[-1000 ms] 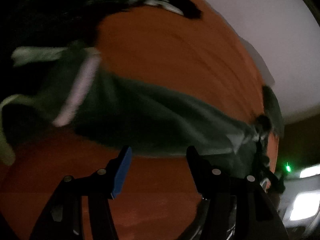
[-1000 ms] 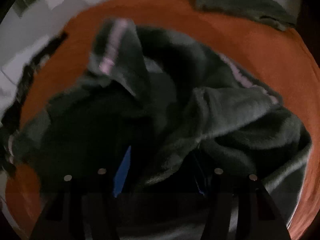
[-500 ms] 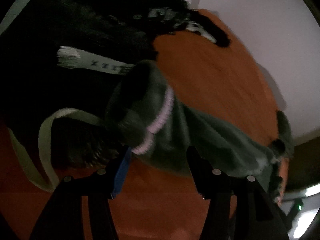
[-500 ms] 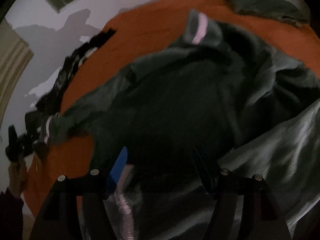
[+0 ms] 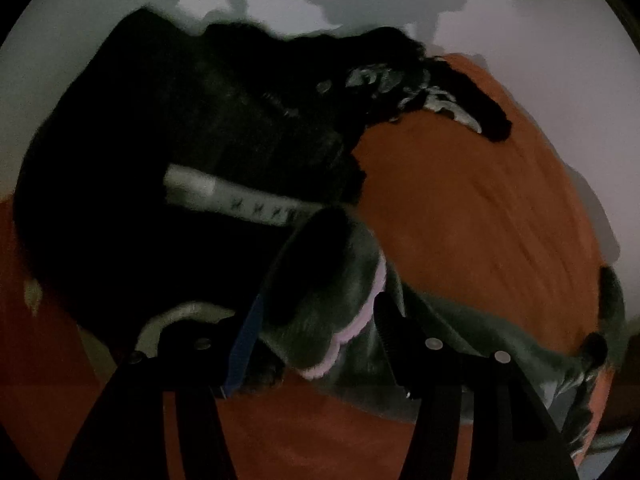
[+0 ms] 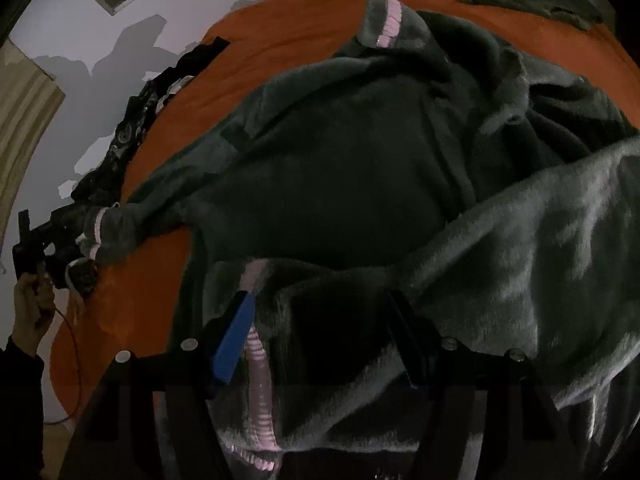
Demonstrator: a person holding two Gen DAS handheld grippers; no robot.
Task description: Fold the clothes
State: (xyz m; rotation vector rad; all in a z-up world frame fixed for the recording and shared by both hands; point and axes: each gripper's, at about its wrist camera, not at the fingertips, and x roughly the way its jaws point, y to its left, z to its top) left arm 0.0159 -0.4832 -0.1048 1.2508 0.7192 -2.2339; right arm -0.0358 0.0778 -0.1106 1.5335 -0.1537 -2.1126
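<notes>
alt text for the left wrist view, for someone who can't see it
The left hand-held gripper straddles a dark green sleeve cuff with pink trim, on an orange bedspread. A heap of black clothes lies behind it, against a pale wall.

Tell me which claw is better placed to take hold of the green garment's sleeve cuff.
Left, probably. The left claw already straddles the pink-trimmed cuff; the right claw sits over the garment's body, away from that cuff.

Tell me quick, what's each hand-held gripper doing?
Left hand-held gripper: open, sleeve cuff between.
Right hand-held gripper: green fleece between, grip unclear.
</notes>
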